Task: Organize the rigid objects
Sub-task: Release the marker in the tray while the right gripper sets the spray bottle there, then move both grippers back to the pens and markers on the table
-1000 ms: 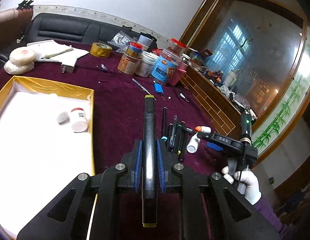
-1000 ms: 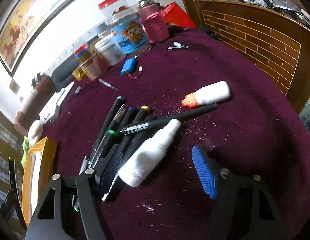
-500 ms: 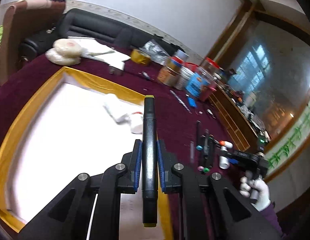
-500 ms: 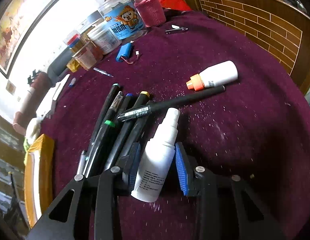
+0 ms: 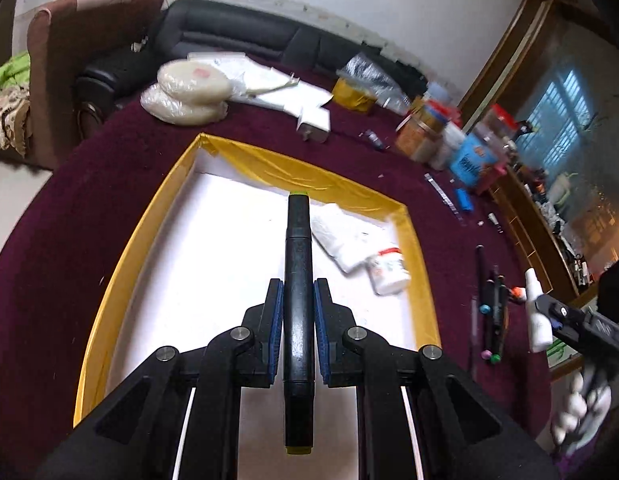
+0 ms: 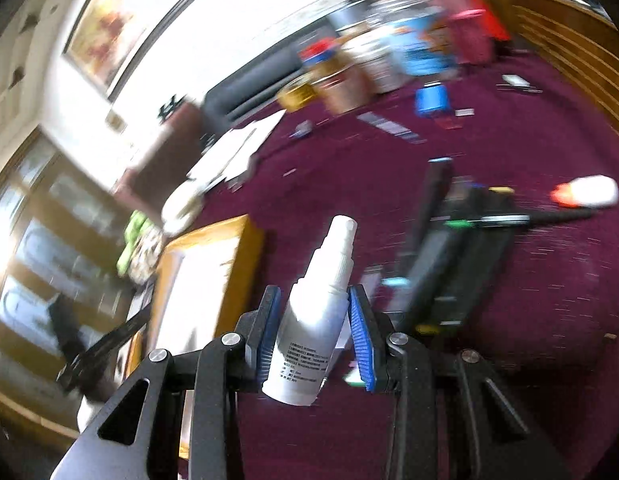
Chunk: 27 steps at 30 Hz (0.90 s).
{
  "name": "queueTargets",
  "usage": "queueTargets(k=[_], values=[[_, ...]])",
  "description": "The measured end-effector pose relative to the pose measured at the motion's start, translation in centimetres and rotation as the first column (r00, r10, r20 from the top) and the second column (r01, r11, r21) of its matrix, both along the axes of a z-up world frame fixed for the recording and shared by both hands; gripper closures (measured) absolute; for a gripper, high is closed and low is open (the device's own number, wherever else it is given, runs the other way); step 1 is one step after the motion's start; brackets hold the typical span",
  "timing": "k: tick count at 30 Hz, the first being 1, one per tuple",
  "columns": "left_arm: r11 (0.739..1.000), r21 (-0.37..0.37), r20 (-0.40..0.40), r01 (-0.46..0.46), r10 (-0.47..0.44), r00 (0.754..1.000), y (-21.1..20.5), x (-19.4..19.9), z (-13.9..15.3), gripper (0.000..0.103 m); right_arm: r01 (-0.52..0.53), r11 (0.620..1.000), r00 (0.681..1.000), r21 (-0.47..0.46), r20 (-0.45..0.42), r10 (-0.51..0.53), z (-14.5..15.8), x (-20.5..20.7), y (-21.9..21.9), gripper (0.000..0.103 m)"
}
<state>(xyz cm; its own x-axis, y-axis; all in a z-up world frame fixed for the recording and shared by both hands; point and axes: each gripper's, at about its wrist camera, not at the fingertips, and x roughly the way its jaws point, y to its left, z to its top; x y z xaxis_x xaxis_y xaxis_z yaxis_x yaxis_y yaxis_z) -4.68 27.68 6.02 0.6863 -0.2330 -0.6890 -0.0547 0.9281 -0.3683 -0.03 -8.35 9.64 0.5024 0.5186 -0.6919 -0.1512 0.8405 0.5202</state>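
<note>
Left gripper (image 5: 297, 316): jaws clamped on a black marker (image 5: 297, 280), held lengthwise over the white floor of the yellow-rimmed tray (image 5: 413, 248).
Right gripper (image 6: 314, 332): jaws clamped on a white spray bottle (image 6: 313, 320), nozzle forward, carried clear of the maroon worktop (image 6: 529, 320).
In the tray: a small white bottle (image 5: 389, 274) and a crumpled white wrapper (image 5: 341, 236) lie near the right wall.
Farther out: a row of dark pens (image 6: 449, 252), then an orange-capped bottle (image 6: 585, 192).
Risk: the marker's long tip could strike the far rim; released high, it may roll into the small bottle. The round spray bottle may pivot between the pads.
Left view only: the tray's contents.
Right view only: the bottle grip up close, though heavily blurred.
</note>
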Motion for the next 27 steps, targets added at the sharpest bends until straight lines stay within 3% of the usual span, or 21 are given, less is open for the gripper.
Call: queueTargets(k=[8,14,19,22,23,27], values=[[1.000,-0.030,-0.126,-0.007,0.003,0.992,1.4,5.8,-2.9,0.091,-0.219,0.974,0.976,-0.052,-0.026,0.218,-0.9,2.2,12.2,0.072],[0.996,-0.050,-0.161,-0.068,0.059,0.985,2.5,7.4,-4.3,0.091,-0.319,0.941,0.948,-0.112,-0.037,0.317,-1.9,3.9,19.7,0.072],[0.985,-0.134,-0.154,-0.109,0.088,0.984,3.7,7.0,-4.3,0.088,-0.387,0.903,0.922,-0.186,-0.058,0.383,-3.4,5.3,24.5,0.072],[0.978,-0.166,-0.103,-0.124,0.108,0.989,4.8,4.9,-2.6,0.061,-0.401,0.885,0.915,-0.239,-0.063,0.397,-3.8,5.8,26.1,0.073],[0.977,-0.172,-0.076,-0.129,0.117,0.990,5.2,3.9,-1.9,0.048,-0.401,0.880,0.915,-0.256,-0.065,0.398,-4.1,6.2,26.8,0.073],[0.971,-0.160,0.023,-0.179,0.185,0.982,6.8,-0.4,0.7,0.044,-0.402,0.851,0.912,-0.339,-0.063,0.405,-4.8,7.2,28.5,0.072]])
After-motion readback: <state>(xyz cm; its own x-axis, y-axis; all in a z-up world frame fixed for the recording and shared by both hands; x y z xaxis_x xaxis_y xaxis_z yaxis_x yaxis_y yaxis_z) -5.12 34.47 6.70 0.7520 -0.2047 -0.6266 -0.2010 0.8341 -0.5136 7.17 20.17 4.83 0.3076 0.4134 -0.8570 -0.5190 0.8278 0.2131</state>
